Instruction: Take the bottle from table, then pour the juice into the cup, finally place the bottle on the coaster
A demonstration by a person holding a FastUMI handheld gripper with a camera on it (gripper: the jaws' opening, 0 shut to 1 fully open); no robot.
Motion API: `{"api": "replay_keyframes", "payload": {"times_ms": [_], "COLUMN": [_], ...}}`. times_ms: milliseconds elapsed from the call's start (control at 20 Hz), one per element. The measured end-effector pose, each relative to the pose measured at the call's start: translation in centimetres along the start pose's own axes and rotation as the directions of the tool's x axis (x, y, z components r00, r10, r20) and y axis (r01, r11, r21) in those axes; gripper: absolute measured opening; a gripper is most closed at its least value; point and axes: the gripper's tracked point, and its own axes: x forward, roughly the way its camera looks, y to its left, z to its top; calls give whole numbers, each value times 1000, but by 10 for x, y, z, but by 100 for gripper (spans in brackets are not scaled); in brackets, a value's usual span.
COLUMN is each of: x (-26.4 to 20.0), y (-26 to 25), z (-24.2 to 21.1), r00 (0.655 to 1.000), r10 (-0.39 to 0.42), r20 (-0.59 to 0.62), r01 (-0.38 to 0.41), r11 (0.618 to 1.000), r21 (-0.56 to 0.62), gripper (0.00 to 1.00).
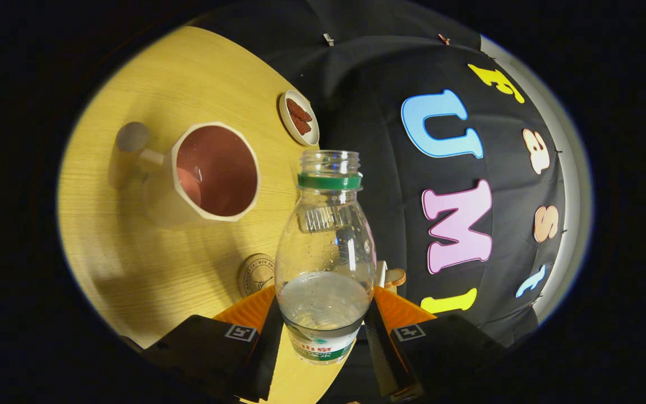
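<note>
The fingers (pixel 323 331) pinch the bottle (pixel 326 247) between them, both pressing its lower body. The cup (pixel 211 174) stands beyond them on the tabletop (pixel 132 264), the coaster (pixel 255 274) just ahead.

gripper (pixel 323 331) fingers pressed on both sides of the bottle (pixel 326 252), no room between | cup (pixel 211 174) stood beyond the fingers on the table (pixel 132 264), bare wood around it | coaster (pixel 257 274) lay flat just beside the bottle | small dish (pixel 299 118) far behind, near the table edge
</note>
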Motion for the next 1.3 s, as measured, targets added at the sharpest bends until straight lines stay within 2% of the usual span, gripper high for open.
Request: {"api": "replay_keyframes", "payload": {"times_ms": [650,1300], "x": [16,24], "y": [16,15], "z": [-5,3], "r00": [1000,999], "r10": [26,35], "r20": [-18,16], "r01": [-28,-28], "r11": [985,942], "r21": [-170,-334], "gripper": [73,73]}}
